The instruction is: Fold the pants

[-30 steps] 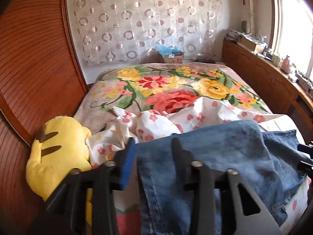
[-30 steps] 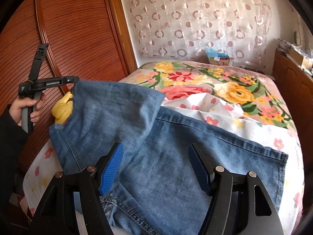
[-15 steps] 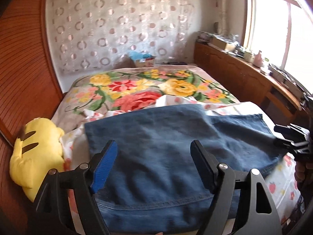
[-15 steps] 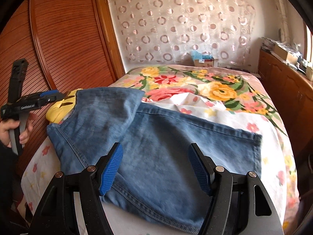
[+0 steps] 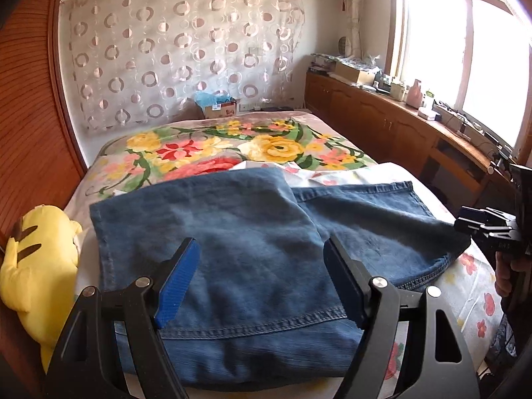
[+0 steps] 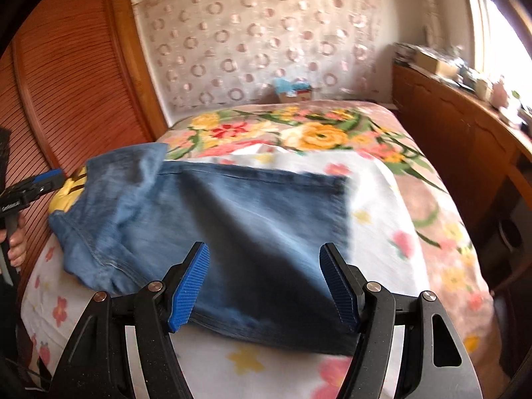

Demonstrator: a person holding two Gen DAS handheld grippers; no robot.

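Observation:
Blue jeans [image 5: 232, 232] lie folded on the bed, one layer laid over the other, its hem seam running across near me. My left gripper [image 5: 262, 266] hovers open just above that near hem, nothing between its blue pads. In the right wrist view the jeans [image 6: 232, 216] look blurred, and my right gripper [image 6: 264, 266] stands open over their near edge, pads apart from the cloth. The right gripper [image 5: 485, 229] also shows at the right rim, and the left gripper [image 6: 33, 186] at the left rim, held by a hand.
A yellow plush toy [image 5: 36, 259] lies left of the jeans beside the wooden slatted doors [image 5: 30, 116]. A flowered blanket [image 5: 232, 146] covers the far bed, with a cardboard box [image 5: 219, 108] behind it. A wooden cabinet [image 5: 399, 126] runs along the right under the window.
My left gripper held the jeans' edge a second ago, then let go and opened wide. The folded layer now lies flat on the rest. Both views have swung toward the window side.

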